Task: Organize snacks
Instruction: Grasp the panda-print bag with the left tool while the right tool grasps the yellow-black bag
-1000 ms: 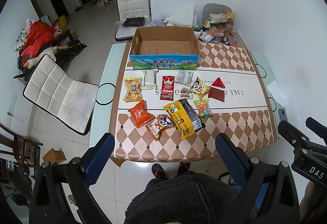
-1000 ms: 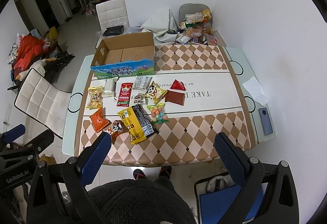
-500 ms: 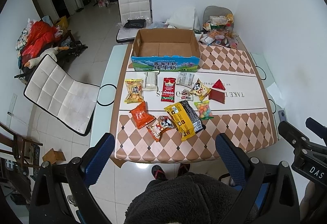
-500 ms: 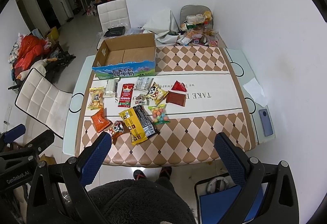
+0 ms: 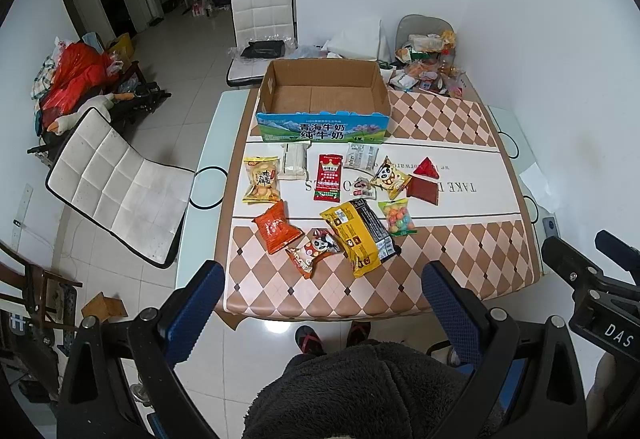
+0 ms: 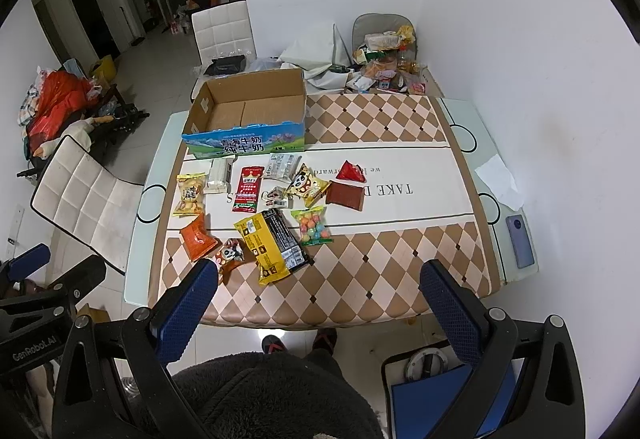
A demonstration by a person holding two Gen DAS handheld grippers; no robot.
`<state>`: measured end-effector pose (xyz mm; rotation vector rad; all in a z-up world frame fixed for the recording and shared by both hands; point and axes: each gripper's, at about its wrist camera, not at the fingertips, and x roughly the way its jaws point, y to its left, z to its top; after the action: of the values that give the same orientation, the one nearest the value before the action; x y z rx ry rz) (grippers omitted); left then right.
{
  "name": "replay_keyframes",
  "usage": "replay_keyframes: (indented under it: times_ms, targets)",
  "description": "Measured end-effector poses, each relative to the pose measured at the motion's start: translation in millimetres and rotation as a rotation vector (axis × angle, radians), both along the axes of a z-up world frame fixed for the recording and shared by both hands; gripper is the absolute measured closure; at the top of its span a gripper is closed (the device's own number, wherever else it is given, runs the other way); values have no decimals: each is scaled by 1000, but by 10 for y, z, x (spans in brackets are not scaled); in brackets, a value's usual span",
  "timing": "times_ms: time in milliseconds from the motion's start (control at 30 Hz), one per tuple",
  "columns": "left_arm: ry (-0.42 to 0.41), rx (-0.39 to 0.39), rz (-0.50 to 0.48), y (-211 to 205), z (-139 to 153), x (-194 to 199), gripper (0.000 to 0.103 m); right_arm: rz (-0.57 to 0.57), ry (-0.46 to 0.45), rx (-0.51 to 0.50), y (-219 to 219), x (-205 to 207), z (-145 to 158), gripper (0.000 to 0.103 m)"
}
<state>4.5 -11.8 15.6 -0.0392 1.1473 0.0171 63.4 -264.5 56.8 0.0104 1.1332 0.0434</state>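
Several snack packets lie on the checkered table (image 5: 460, 263): a yellow-black bag (image 5: 358, 235), an orange bag (image 5: 276, 226), a panda packet (image 5: 314, 251), a red sachet (image 5: 329, 177), a candy bag (image 5: 397, 217) and a yellow chips bag (image 5: 262, 179). An empty cardboard box (image 5: 323, 107) stands behind them; it also shows in the right wrist view (image 6: 248, 115). My left gripper (image 5: 320, 287) and right gripper (image 6: 318, 285) are open and empty, held high above the near table edge.
White chairs stand at the left (image 5: 112, 183) and behind the box (image 5: 262, 27). A pile of clutter (image 5: 430, 63) fills the far right corner. A phone (image 6: 520, 241) and a tissue (image 6: 498, 181) lie at the table's right edge. The wall is close on the right.
Both views have drifted slightly, so the table and box sit a little lower in frame. No snack has moved and both grippers stay open.
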Motion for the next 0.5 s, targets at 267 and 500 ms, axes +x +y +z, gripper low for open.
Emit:
replay_keyframes:
  times_ms: [267, 500]
  targets:
    - [36, 37, 112, 174, -382, 528, 2, 7, 69, 55, 119, 447, -456, 0]
    - [182, 102, 183, 269, -1238, 1136, 2, 64, 202, 47, 431, 1061, -1652, 0]
